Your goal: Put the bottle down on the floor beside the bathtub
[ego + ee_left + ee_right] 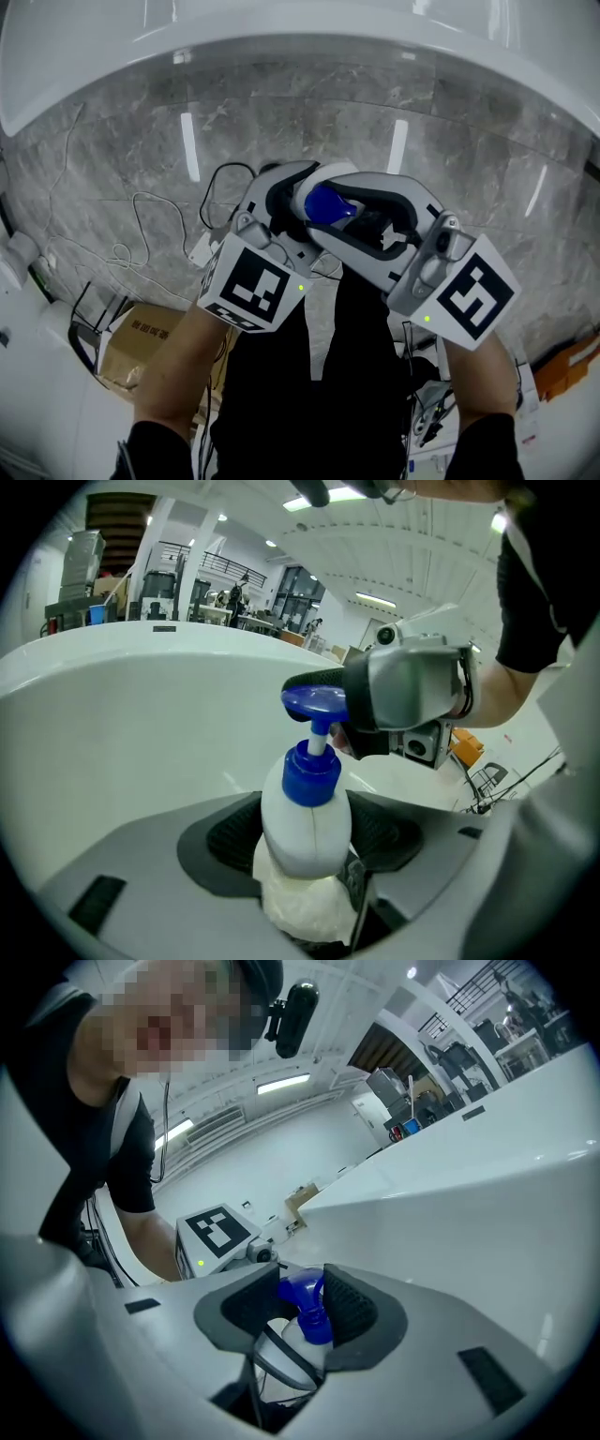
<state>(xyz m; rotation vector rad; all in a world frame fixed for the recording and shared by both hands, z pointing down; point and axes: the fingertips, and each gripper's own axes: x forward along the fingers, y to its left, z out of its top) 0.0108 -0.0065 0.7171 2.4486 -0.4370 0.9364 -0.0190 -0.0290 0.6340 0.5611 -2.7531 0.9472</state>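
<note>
A white bottle (pixel 305 827) with a blue pump top (pixel 328 206) is held in the air between both grippers, above the grey marble floor (pixel 281 122) beside the white bathtub (pixel 281 37). My left gripper (pixel 305 841) is shut on the bottle's white body, pump pointing away from its camera. From the opposite side my right gripper (pixel 302 1309) closes its dark pads on the blue pump head (pixel 305 1302). In the head view the left gripper (pixel 291 202) and right gripper (pixel 352 214) meet nose to nose, hiding the bottle's body.
The bathtub's curved rim (pixel 141 714) fills the far side of both gripper views. White cables (pixel 141 225) trail over the floor at the left, near a cardboard box (pixel 141 342). An orange object (pixel 572 370) lies at the right edge. My legs stand below the grippers.
</note>
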